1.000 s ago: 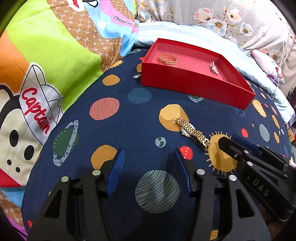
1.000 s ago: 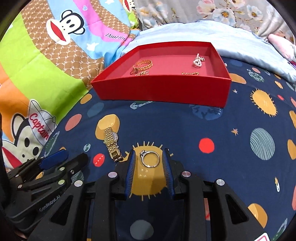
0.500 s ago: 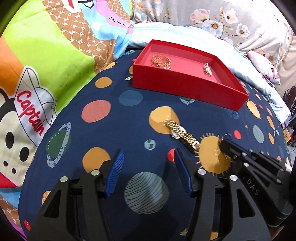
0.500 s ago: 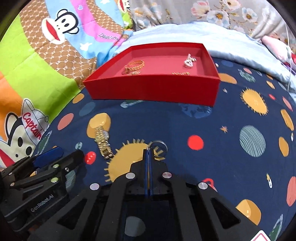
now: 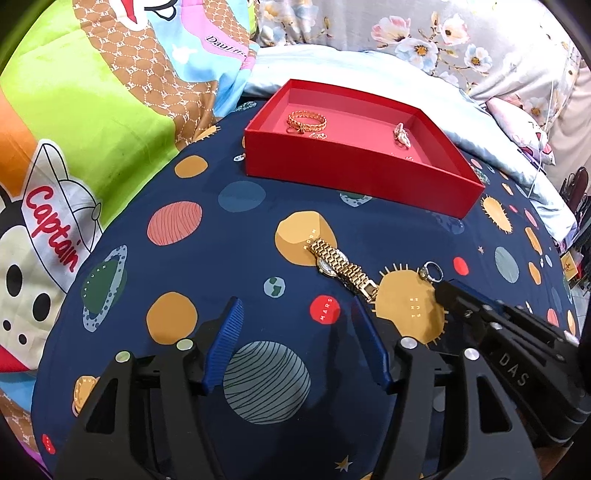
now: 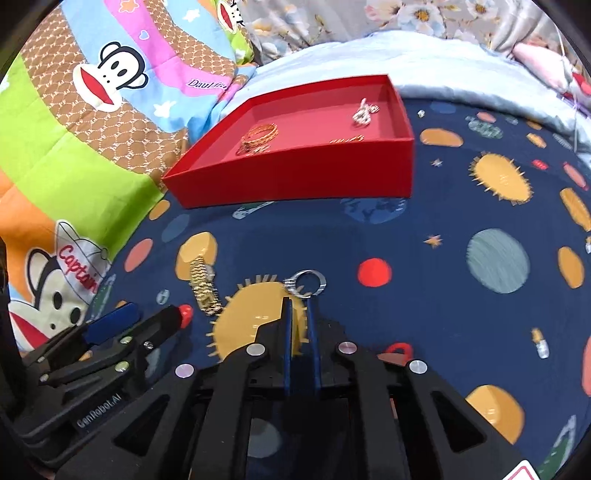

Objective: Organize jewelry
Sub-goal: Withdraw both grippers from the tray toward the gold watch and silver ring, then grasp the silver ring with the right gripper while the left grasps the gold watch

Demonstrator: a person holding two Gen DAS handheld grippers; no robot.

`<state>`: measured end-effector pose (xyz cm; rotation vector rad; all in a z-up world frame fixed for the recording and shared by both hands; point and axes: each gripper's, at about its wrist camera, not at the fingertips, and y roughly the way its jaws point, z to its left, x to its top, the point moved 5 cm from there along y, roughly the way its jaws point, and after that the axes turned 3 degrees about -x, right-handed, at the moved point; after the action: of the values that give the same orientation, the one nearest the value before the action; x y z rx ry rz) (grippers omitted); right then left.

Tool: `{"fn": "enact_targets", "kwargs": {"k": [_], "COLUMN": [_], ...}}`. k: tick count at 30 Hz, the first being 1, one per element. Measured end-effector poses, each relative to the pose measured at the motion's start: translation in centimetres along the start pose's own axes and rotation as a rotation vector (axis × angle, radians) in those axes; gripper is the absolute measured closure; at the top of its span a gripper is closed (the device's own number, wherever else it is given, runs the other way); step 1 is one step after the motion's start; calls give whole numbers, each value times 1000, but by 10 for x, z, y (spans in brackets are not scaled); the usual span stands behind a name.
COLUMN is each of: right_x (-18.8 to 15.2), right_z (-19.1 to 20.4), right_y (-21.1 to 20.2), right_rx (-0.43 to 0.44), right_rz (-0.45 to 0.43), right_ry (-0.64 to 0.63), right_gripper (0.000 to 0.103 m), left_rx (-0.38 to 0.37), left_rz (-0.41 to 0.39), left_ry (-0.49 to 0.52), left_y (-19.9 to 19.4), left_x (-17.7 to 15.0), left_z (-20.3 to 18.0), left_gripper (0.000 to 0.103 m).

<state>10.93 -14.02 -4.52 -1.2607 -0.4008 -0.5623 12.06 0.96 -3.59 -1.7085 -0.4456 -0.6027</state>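
A red tray (image 5: 347,177) (image 6: 295,181) sits on a navy planet-print bedspread and holds a gold bracelet (image 5: 307,121) (image 6: 260,133), a small silver piece (image 5: 402,133) (image 6: 365,110) and a thin gold chain (image 6: 345,139). A gold watch (image 5: 341,266) (image 6: 204,290) lies on the spread in front of the tray. My right gripper (image 6: 298,301) (image 5: 439,286) is shut on a silver ring (image 6: 306,283) (image 5: 430,272) and holds it just above the spread. My left gripper (image 5: 295,317) is open and empty, near the watch.
A cartoon-monkey blanket (image 5: 92,129) rises at the left. A light blue sheet (image 6: 424,59) and floral pillows (image 5: 443,33) lie behind the tray. A small bead (image 6: 420,113) lies beside the tray's right wall, and a small charm (image 6: 540,343) lies at the right.
My right gripper closed on the silver ring and has lifted it slightly off the spread. My left gripper stayed open and shifted little.
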Motion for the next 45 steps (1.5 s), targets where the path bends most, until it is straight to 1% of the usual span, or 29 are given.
{"fn": "enact_targets", "kwargs": {"k": [3,7,12,17,21,23,25,30,34,36,39,42,45], "right_x": [-2,2,10,17,22,23,23,19,13,9,5,5,5], "right_z": [6,7,2,9,13,12,9,-2,-17,-24,-32,-34,-31], "right_y": [3,7,11,16,21,22,22,15,5,0,-6,-7,-7], "right_rx": [17,-23,-34,-47,-72,-87,-90,-88,-90,-76,-65,-51,-48], "right_rz": [13,1,-1,-13,-24,-25,-25,-30,-39,-42,-45,-51,-53], "right_ry": [9,-7,8,-13,-26,-28,-26,-3,39,63,85,100,93], "right_gripper": [92,97,96,81,80,89,94,95,95,95,95,95,95], "left_rx": [4,5,3,0,2,4,3,-22,-57,-69,-67,-51,-21], "left_rz": [-6,-3,-1,-2,4,5,6,7,17,20,29,35,13], "left_ry": [-3,-17,-23,-24,-35,-37,-37,-26,-25,-24,-24,-33,-34], "left_y": [-2,-1,-1,1,2,3,3,2,5,8,18,26,28], "left_x": [1,2,3,4,5,4,5,5,8,10,13,15,17], "left_z": [3,9,11,11,13,14,14,4,-9,-16,-25,-27,-23], "left_gripper": [44,44,44,44,44,44,44,44,44,44,44,45,59]}}
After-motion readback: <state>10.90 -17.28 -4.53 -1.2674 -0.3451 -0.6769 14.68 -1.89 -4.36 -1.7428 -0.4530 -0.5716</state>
